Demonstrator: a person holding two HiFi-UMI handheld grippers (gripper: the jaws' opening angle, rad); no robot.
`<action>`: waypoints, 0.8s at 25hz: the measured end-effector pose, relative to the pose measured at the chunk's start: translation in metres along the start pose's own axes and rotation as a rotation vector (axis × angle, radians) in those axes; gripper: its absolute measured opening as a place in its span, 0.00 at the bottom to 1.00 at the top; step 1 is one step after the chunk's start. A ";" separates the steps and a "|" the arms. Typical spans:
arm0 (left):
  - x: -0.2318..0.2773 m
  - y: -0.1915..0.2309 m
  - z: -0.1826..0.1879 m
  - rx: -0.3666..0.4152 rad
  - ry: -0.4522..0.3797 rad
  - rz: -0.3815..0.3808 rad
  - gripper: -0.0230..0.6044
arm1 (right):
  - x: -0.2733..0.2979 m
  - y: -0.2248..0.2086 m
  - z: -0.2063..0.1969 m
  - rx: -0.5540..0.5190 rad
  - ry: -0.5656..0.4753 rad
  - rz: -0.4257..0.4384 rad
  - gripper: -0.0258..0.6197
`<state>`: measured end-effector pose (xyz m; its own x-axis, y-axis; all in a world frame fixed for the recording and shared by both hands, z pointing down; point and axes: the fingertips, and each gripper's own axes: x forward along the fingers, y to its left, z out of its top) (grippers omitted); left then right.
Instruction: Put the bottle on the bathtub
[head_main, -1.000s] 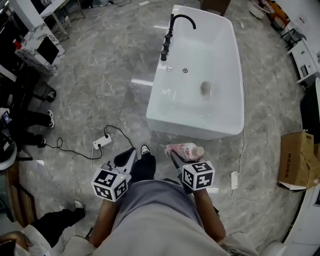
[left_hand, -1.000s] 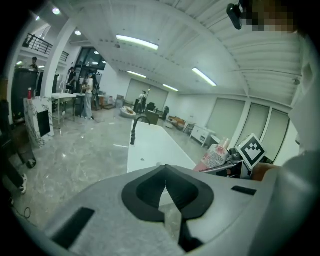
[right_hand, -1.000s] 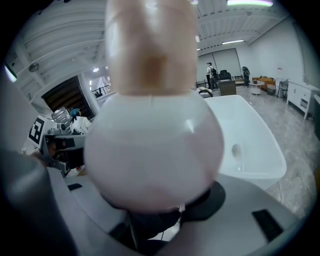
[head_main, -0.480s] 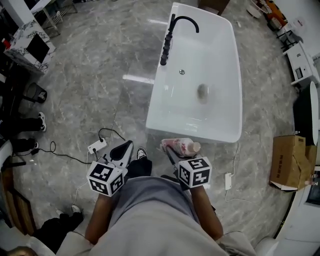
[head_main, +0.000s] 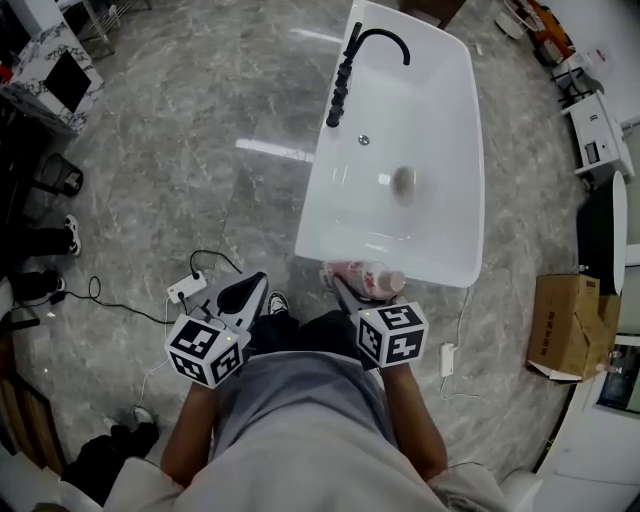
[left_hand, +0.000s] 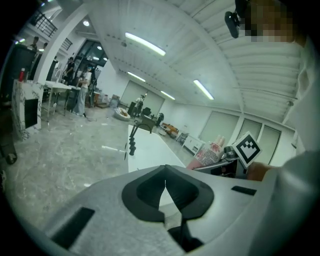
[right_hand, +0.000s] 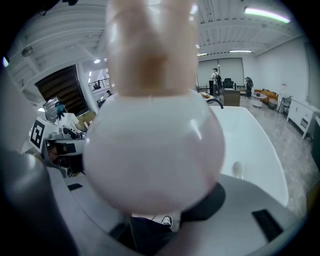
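A pale pink bottle (head_main: 363, 279) lies sideways in my right gripper (head_main: 350, 287), which is shut on it just short of the bathtub's near end. In the right gripper view the bottle (right_hand: 152, 125) fills the frame, its neck pointing up. The white freestanding bathtub (head_main: 462, 160) stretches away ahead, with a black tap (head_main: 348, 65) on its left rim and a drain (head_main: 404, 181) in its floor. My left gripper (head_main: 238, 297) hangs to the left over the grey floor, its jaws closed together with nothing in them; its own view shows the bathtub (left_hand: 145, 150) ahead.
A white power strip (head_main: 181, 289) with a black cable lies on the floor to the left. A second white adapter (head_main: 446, 358) and cord lie right of the tub. A cardboard box (head_main: 563, 325) stands at the right. Desks and people's feet (head_main: 70, 233) are at far left.
The view has closed in on the bathtub: both grippers and the bottle are now nearer its near end. The bottle stays held in the right gripper.
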<state>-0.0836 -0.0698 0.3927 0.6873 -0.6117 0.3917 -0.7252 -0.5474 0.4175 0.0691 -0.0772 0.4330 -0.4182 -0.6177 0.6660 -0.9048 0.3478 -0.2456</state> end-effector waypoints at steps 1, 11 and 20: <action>0.000 0.000 -0.001 -0.015 -0.007 -0.008 0.05 | 0.001 0.000 0.001 -0.005 0.004 -0.003 0.39; -0.011 0.019 -0.004 -0.064 -0.058 0.042 0.05 | 0.032 -0.004 0.016 -0.029 0.025 0.003 0.39; 0.006 0.014 -0.015 -0.076 0.050 0.017 0.05 | 0.067 -0.019 0.028 -0.040 0.053 0.019 0.39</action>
<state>-0.0894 -0.0721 0.4133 0.6773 -0.5903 0.4392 -0.7331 -0.4911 0.4705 0.0559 -0.1451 0.4628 -0.4299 -0.5729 0.6978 -0.8923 0.3877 -0.2314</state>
